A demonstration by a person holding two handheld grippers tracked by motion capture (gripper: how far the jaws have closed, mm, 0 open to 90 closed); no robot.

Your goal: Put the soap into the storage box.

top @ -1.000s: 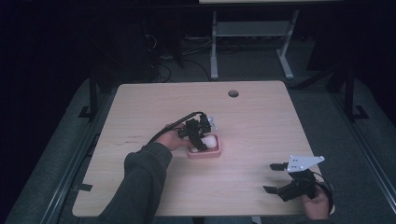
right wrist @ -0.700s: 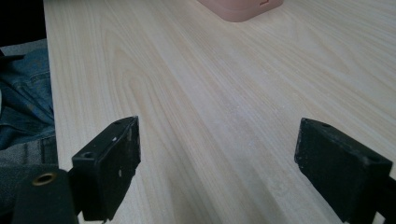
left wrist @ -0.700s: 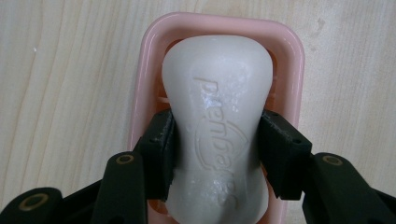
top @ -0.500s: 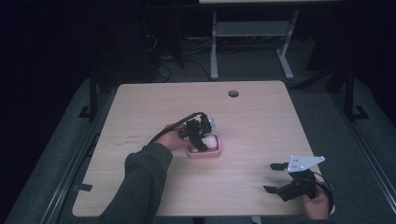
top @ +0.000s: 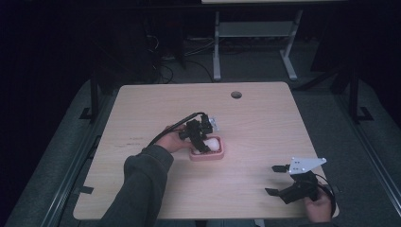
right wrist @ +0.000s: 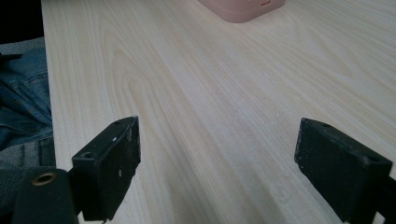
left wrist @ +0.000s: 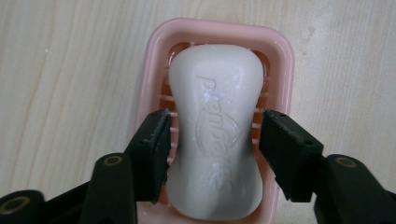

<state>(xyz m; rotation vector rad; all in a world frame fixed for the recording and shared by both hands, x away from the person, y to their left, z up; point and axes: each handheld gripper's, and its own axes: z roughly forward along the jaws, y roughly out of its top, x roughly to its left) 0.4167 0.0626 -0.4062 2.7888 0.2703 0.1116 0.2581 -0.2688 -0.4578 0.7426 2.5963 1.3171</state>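
My left gripper (left wrist: 212, 140) hangs over the white soap bar (left wrist: 215, 135), which lies in the pink soap dish (left wrist: 280, 60) near the middle of the table (top: 265, 123). Its jaws have just been opening; they flank the bar's waist, seemingly a sliver clear of it. My right gripper (right wrist: 217, 163) rests well apart, jaws wide with nothing between them.

- Table (top: 265, 123): light wood grain top, rounded corners, round cable hole (top: 236, 94) near far edge, right of centre.
- Floor (top: 373, 156): grey carpet around table, dim.
- Far side: grey metal desk frame (top: 255, 33), two legs with feet, crossbar shelf between.
- Cables (top: 163, 66) loose on floor far left of that frame.
- Room dark, far background almost black; light falls mainly on the tabletop.
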